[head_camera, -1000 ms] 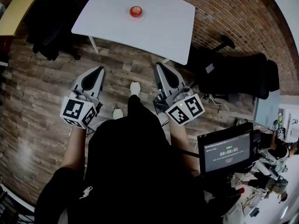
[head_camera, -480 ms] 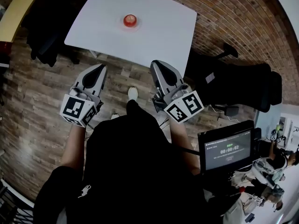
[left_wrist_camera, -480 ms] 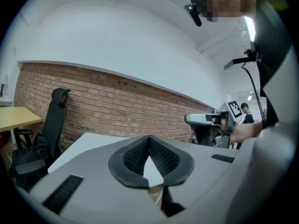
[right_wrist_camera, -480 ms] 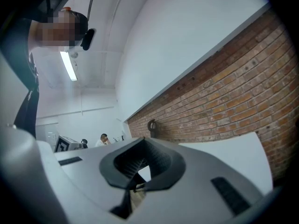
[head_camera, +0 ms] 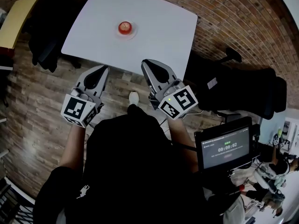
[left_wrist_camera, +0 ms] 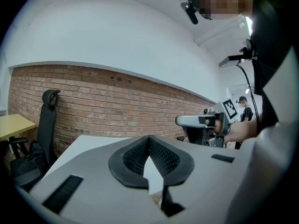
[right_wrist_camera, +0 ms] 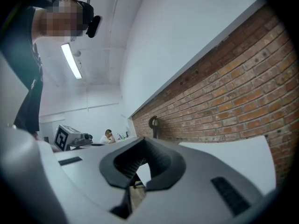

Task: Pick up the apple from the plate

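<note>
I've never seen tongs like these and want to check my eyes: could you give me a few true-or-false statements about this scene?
The apple is red. True.
The right tongs hold the apple. False: they are closed on nothing, and the apple sits on the white table ahead of them.
The left tongs are closed too. True.
The floor is carpeted. False: it is wooden boards.
A brick wall stands beyond the table. True.
</note>
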Motion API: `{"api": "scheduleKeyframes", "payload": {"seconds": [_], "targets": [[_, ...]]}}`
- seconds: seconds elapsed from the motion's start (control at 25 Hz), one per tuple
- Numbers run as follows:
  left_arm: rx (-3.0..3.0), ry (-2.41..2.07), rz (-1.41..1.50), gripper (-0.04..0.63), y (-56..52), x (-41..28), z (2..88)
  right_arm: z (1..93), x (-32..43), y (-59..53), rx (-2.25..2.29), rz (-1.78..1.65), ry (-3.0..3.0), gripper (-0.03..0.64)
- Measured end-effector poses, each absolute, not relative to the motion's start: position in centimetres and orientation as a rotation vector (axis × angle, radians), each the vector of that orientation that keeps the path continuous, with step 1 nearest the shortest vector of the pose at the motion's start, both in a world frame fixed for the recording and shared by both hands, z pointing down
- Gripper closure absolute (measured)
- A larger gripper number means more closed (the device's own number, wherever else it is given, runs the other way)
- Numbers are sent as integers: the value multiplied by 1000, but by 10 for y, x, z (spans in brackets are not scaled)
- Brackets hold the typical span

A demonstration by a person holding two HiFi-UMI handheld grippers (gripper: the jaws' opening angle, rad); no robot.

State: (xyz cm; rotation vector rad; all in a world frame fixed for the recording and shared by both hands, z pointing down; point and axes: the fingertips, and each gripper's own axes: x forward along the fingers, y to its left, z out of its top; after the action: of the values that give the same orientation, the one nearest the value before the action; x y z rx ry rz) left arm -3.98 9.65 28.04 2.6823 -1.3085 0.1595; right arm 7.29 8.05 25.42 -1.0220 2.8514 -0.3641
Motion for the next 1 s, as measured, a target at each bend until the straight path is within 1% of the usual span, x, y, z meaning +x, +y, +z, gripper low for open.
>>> {"api": "scheduleKeyframes", "payload": {"seconds": [0.76,1.0], "targets": [[2637,-1399,198,591,24,-20,288,272,97,18,-989,-392,2933,614],[2588,-1437,222,591,0,-9,303,284,111,-6,-925,-483,2951,614]]}}
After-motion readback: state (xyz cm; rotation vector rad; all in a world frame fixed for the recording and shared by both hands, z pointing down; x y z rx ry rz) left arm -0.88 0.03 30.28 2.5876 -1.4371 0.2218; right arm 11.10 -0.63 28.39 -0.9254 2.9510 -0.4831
